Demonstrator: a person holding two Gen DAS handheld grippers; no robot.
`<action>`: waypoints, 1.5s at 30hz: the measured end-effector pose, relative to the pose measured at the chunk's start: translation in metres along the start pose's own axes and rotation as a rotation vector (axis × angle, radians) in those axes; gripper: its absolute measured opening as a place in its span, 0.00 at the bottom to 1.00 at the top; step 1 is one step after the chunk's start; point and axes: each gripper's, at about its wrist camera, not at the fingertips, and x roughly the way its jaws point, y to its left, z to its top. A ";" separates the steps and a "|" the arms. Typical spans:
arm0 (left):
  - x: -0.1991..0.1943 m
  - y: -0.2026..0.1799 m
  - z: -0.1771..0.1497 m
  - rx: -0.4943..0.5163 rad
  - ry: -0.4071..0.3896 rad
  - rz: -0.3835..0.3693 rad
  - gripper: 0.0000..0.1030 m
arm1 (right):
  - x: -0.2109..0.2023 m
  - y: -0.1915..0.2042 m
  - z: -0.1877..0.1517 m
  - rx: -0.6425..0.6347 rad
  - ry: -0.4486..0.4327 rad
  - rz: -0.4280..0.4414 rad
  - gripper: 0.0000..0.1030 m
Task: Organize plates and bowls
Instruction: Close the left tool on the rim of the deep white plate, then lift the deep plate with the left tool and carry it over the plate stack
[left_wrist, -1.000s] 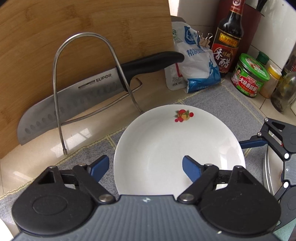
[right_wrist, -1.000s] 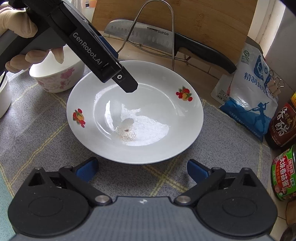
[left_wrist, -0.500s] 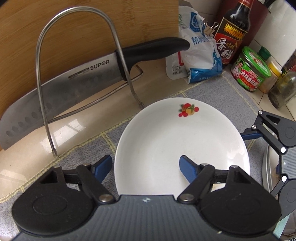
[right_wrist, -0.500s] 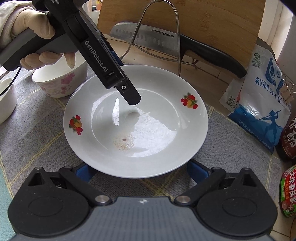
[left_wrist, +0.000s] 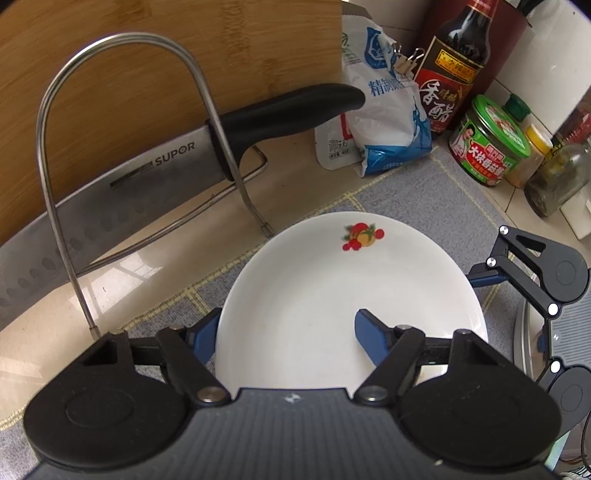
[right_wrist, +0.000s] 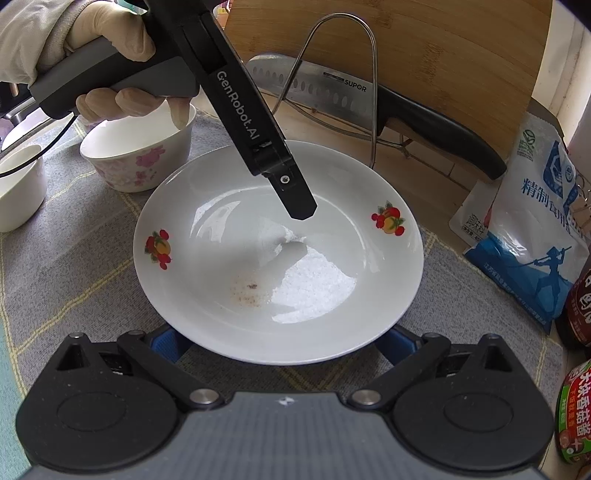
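- Left wrist view, nearest first: the left hand-held gripper (left_wrist: 288, 332) has drawn its jaws in over the last second and now pinches the near rim of the white plate (left_wrist: 351, 295), one blue finger (left_wrist: 371, 334) inside the dish and the other outside the rim.
- Right wrist view shows the right hand-held gripper (right_wrist: 284, 341) with jaws spread wide, both tips tucked under the plate's near edge, gripping nothing.
- That plate has slid closer to the right-hand camera and sits on the grey mat (right_wrist: 74, 266) on the bench.
- My guess: with the rim now held, it is ready to be lifted.
- Further off stand the floral bowl (right_wrist: 136, 151) and the wire rack (left_wrist: 122, 147) with its knife (left_wrist: 129, 177).
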 end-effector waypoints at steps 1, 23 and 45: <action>0.000 0.000 0.000 0.002 0.001 0.000 0.72 | 0.000 0.000 0.000 0.000 -0.001 0.001 1.00; 0.002 -0.002 -0.002 0.030 0.004 0.021 0.72 | -0.002 0.006 0.001 -0.008 -0.022 -0.011 1.00; -0.039 -0.039 -0.013 0.078 -0.042 0.009 0.72 | -0.046 0.025 -0.004 0.031 -0.049 -0.004 1.00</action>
